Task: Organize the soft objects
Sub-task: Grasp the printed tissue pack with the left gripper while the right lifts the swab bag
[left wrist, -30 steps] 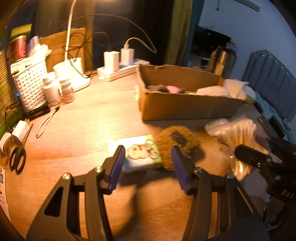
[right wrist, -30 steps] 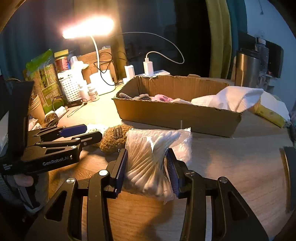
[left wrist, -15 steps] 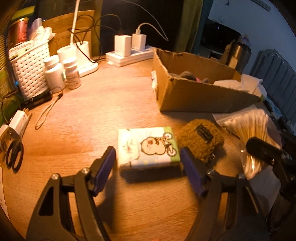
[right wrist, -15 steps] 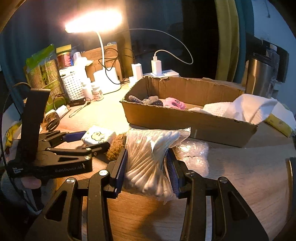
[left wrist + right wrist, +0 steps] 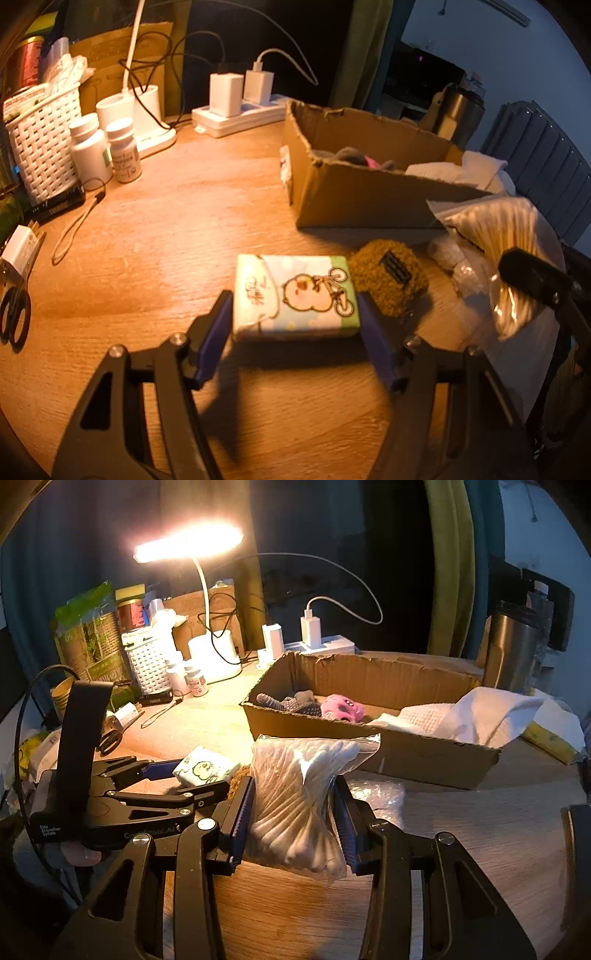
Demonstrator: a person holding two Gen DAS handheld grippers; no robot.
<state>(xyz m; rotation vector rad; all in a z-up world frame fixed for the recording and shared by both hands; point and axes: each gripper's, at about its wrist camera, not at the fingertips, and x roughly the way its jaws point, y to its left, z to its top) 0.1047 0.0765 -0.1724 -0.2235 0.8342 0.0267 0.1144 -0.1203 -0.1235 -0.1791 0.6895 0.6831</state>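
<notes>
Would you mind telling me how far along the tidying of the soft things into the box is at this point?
Partly done. The cardboard box already holds a grey knitted item, a pink plush and a white cloth. In hand: the right gripper is shut on the cotton swab bag, while the left gripper is closing around the tissue pack. Left on the table: the brown fuzzy pouch and a small clear bag.

A white gooseneck lamp (image 5: 188,548) glows warm over the wooden bench (image 5: 155,229); dark teal and olive curtains (image 5: 447,565) hang behind, beside a pale wall (image 5: 491,48).
</notes>
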